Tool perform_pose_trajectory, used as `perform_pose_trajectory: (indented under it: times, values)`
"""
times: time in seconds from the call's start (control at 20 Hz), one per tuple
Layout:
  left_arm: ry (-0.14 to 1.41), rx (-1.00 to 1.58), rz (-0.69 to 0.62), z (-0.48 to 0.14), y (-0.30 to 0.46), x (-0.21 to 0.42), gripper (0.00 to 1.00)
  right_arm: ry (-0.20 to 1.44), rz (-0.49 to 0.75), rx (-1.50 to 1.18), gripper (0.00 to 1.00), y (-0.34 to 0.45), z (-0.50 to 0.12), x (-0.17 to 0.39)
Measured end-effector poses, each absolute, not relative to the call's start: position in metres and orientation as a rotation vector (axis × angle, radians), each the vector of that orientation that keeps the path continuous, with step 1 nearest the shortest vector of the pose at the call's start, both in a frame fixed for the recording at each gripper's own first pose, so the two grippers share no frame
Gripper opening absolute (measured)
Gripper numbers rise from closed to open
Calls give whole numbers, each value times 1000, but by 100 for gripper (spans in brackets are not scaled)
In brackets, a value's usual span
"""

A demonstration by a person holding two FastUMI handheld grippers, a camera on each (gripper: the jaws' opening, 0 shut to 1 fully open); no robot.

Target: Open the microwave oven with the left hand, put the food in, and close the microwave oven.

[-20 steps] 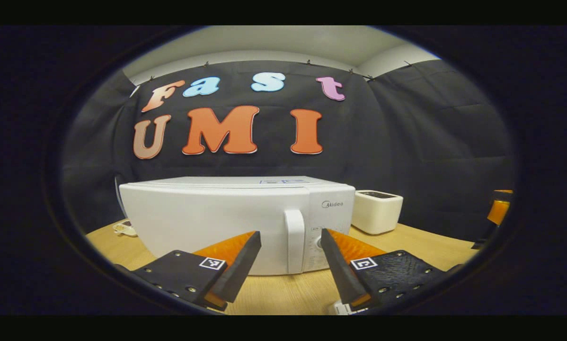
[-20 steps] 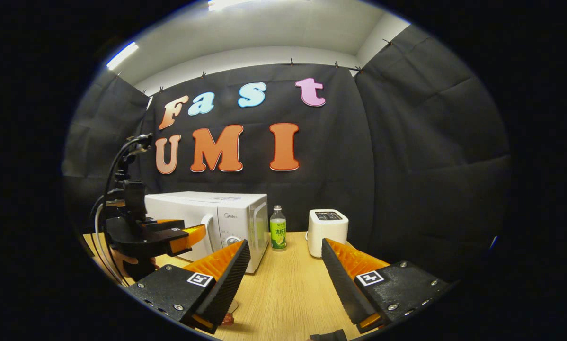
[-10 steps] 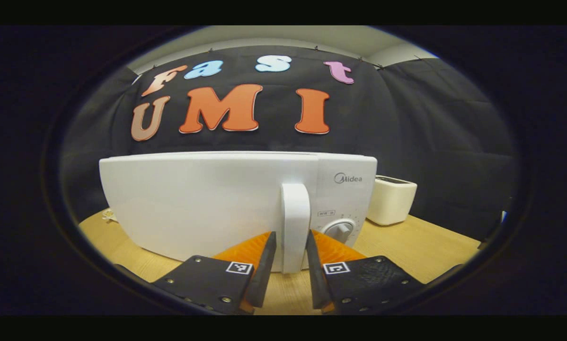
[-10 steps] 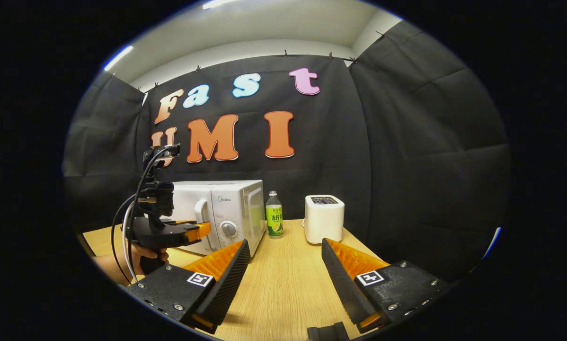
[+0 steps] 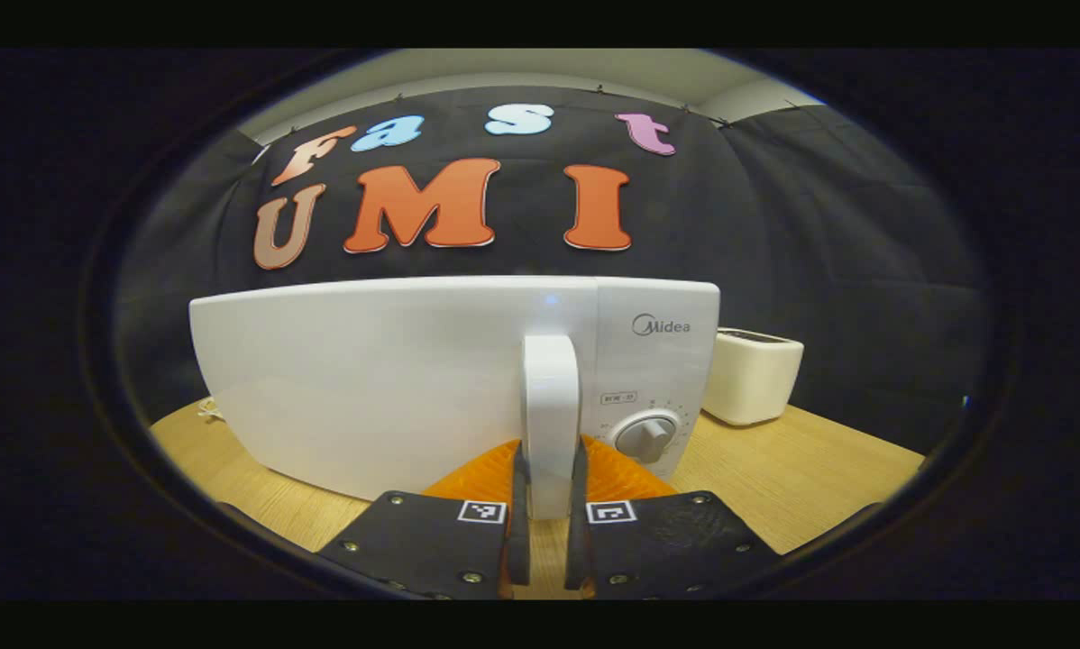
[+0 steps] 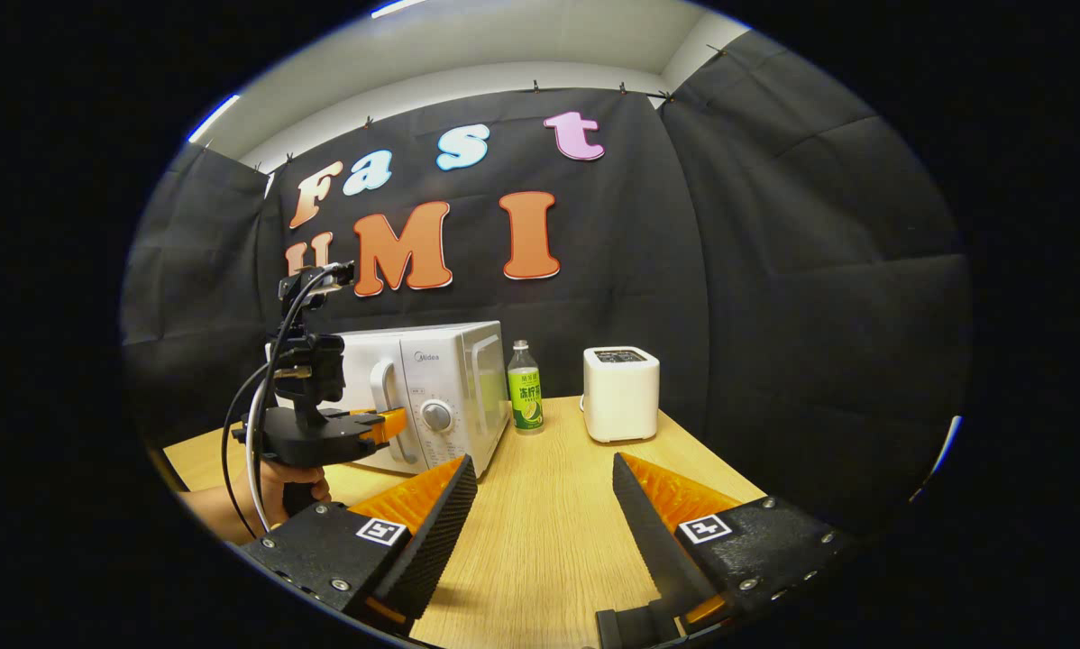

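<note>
The left hand-held gripper [image 5: 546,491] is clamped on the lower part of the microwave oven's door handle [image 5: 551,410], one finger pressed against each side of the upright white bar. The right gripper view gives the same grip from the side, with the left hand-held gripper [image 6: 394,424] reaching in level to the door handle [image 6: 385,406] and a hand [image 6: 292,487] holding its grip below. The microwave oven [image 5: 450,379] stands on the wooden worktop [image 5: 801,478] with its door apparently flush against the body, so the opening looks not yet begun: the grasp is made, the pull is still to come.

The right hand-held gripper [image 6: 544,505] hangs over bare worktop [image 6: 549,541] with its fingers spread wide apart and nothing between them. No food can be made out in either view, so the loading step appears wholly ahead, as does the closing.

Just right of the microwave oven [image 6: 432,392] stands a green-labelled bottle [image 6: 526,401], and beyond it a white toaster [image 6: 621,392], clear of the door's front. By this reckoning the task is at the first of its three steps: handle gripped, door shut, food not yet in hand.
</note>
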State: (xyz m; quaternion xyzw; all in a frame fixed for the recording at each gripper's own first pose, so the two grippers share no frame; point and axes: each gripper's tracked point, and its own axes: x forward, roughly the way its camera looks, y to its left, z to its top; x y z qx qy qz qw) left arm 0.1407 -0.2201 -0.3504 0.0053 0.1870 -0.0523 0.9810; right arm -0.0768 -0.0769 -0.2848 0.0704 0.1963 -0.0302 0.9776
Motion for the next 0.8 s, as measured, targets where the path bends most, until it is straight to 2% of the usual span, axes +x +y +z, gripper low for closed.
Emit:
perform_pose_trajectory:
  times: [0.05,0.1,0.15,0.35,0.45,0.55,0.75,0.8]
  values:
    - [377,12,-102,-350,-220,140,17,396,-62,136,94,-77,-285,-79]
    - [379,15,-96,-351,-219,140,12,397,-64,135,94,-77,-285,-81]
    - [377,12,-89,-351,-219,139,17,400,-63,139,94,-77,-285,-83]
    - [343,27,-79,-344,-219,120,15,419,-68,150,94,-78,-293,-86]
    - [339,18,-89,-341,-216,107,11,433,-63,160,94,-73,-297,-89]
    - [337,12,-113,-339,-213,95,19,441,-57,161,94,-68,-300,-91]
    - [325,14,-156,-328,-201,61,11,455,-44,147,94,-58,-303,-95]
    - [321,14,-163,-325,-197,52,15,460,-42,148,94,-54,-303,-96]
